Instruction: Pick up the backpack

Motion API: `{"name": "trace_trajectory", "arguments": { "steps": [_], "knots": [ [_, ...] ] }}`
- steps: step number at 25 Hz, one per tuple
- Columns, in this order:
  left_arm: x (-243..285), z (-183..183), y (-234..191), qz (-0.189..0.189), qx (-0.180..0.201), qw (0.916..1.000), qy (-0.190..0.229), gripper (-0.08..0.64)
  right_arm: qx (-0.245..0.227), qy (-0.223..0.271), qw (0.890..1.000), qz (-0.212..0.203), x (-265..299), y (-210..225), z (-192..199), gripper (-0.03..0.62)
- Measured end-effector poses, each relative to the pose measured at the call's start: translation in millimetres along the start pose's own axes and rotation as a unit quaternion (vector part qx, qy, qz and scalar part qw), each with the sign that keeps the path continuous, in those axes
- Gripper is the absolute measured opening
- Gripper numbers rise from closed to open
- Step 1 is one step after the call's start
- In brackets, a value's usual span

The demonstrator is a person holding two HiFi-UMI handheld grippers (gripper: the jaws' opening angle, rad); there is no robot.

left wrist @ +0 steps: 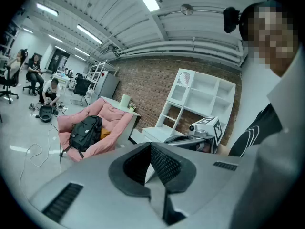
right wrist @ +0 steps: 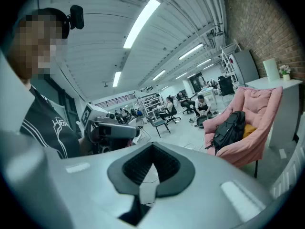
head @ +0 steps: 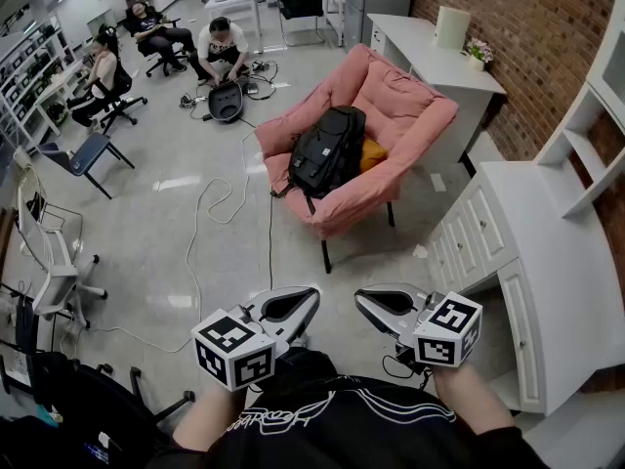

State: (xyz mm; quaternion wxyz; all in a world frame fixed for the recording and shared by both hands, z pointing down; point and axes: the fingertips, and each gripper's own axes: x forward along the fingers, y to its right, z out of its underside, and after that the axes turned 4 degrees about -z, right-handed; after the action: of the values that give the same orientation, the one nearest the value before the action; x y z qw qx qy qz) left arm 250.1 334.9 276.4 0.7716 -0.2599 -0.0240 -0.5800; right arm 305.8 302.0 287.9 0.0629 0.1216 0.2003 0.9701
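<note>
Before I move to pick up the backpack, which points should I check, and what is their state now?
1. Locate backpack: ok, it lies on the pink chair.
2. Jaws open: not ok, left gripper and right gripper are shut and empty.
3. Grippers near backpack: not ok, both are far from it.
4. Way free: not ok, a cable lies before the chair.
5. Handle visible: cannot tell.

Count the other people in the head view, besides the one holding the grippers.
3. A crouching person is beyond the pink chair; a seated person is further back, to the left; a third person sits near the far left edge. Others may be hidden.
</note>
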Motion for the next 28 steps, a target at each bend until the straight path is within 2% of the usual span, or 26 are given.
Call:
{"name": "trace_trajectory", "arguments": {
  "steps": [3, 6, 13, 22, 28],
  "knots": [
    [0, -3, -7, -0.008, 0.008, 0.9999, -0.005, 0.002, -0.003, -0.008, 1.000, 0.004, 4, 1, -2, 0.005],
    [3, -6, -18, -0.007, -0.003, 1.0000, -0.005, 0.002, -0.001, -0.007, 1.000, 0.005, 11, 7, -5, 0.005],
    [14, -10, -60, 0.000, -0.025, 0.9995, -0.016, 0.002, 0.039, 0.007, 0.999, 0.010, 39, 32, -13, 0.005],
    [35, -35, -157, 0.017, -0.056, 0.9973, -0.044, 0.003, 0.085, 0.001, 0.996, 0.028, 121, 86, -30, 0.006],
    [43, -66, -224, 0.026, -0.055, 0.9964, -0.059, 0.002, 0.092, 0.006, 0.995, 0.045, 180, 119, -60, 0.006]
  ]
}}
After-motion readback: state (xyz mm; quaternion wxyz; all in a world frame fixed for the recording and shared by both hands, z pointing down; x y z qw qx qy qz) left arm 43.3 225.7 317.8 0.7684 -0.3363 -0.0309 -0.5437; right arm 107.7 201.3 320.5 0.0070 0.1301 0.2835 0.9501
